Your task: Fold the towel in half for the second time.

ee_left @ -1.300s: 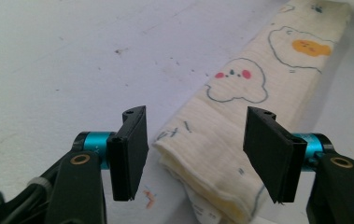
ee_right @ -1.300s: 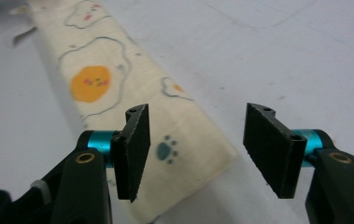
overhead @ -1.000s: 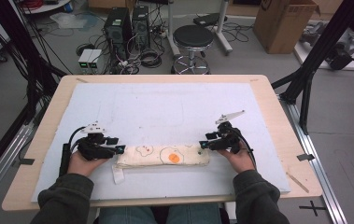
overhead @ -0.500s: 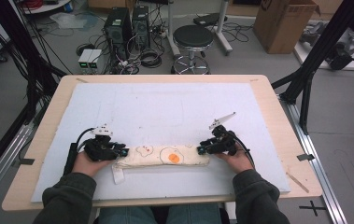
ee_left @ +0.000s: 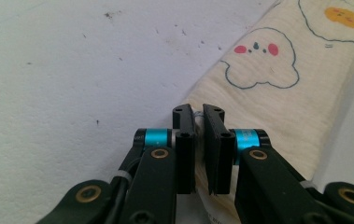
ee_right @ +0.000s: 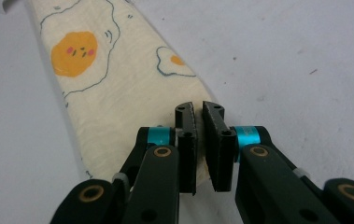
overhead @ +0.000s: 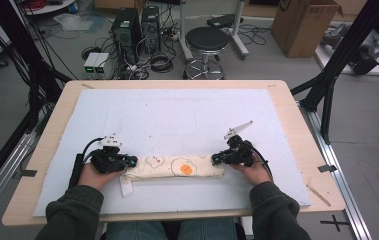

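The left gripper (overhead: 127,161) is shown with its black jaws nearly together, having just been closing, and a fold of the cream folded cloth printed with fried eggs (overhead: 174,167) is pinched between its pads (ee_left: 184,140) at the cloth's left end. The right gripper (overhead: 217,160) is shown likewise: its jaws have just been closing and are clamped on the cloth's right end, the fabric being seen between the pads (ee_right: 219,140) in the right gripper view. Both grippers are held low and level, pointed inward toward each other, with the left hand (overhead: 94,172) and the right hand (overhead: 249,167) entering from 6 o'clock in dark green sleeves.

The cloth is laid as a long narrow strip across the near part of the pale blue-white mat (overhead: 177,115), stretched between the two grippers. A white label (overhead: 125,187) is seen projecting from the strip's left end toward 6 o'clock. Wide bare mat is left toward 12 o'clock; less is left toward 6 o'clock, where the mat's near edge lies close to the forearms. The light wooden table (overhead: 297,115) is seen as a border around the mat.

The cloth ends are covered by the jaws, so how much fabric is caught cannot be told. The sleeves are cut off by the bottom edge of the high view.
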Motion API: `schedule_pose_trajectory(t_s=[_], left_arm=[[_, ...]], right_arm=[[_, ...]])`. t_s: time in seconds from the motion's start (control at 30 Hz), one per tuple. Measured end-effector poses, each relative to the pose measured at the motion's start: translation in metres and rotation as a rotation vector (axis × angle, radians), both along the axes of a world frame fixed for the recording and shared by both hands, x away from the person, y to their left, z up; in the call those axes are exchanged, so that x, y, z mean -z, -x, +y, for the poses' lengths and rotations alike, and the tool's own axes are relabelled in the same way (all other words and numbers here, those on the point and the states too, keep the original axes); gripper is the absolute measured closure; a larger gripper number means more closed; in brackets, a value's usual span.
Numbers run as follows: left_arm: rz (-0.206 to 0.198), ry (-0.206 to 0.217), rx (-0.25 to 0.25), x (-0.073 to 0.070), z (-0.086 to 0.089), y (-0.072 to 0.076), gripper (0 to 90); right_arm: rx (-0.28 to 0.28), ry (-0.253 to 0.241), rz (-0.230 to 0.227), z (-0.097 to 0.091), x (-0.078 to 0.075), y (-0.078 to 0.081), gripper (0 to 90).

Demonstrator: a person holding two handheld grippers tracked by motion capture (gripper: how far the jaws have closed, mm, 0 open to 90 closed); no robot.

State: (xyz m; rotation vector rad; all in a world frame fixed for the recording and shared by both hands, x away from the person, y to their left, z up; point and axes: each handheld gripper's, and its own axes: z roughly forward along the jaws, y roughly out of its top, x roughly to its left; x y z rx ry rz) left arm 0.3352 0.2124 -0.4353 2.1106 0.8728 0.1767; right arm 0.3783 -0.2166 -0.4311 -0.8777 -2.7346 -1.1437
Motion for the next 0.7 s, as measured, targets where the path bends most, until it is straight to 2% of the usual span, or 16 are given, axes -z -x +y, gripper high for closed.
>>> schedule_pose_trajectory(t_s=[0.23,0.33,0.4,0.53,0.7], left_arm=[[-0.019,0.016,-0.019,-0.003,0.001,-0.001,83.9],[-0.028,0.036,-0.029,-0.006,0.001,-0.001,83.9],[-0.022,0.038,-0.024,-0.009,0.001,-0.003,83.9],[-0.039,0.042,-0.033,-0.015,-0.002,-0.008,83.9],[-0.034,0.038,-0.047,-0.013,-0.003,-0.015,83.9]], right_arm=[[0.006,-0.012,-0.016,-0.003,-0.004,-0.001,84.6],[0.012,-0.006,-0.023,-0.004,-0.010,-0.001,84.8],[0.014,-0.006,-0.035,-0.005,-0.012,-0.002,84.7],[0.021,0.008,-0.042,-0.007,-0.016,-0.004,84.8],[0.030,0.018,-0.049,-0.010,-0.020,-0.009,84.8]])
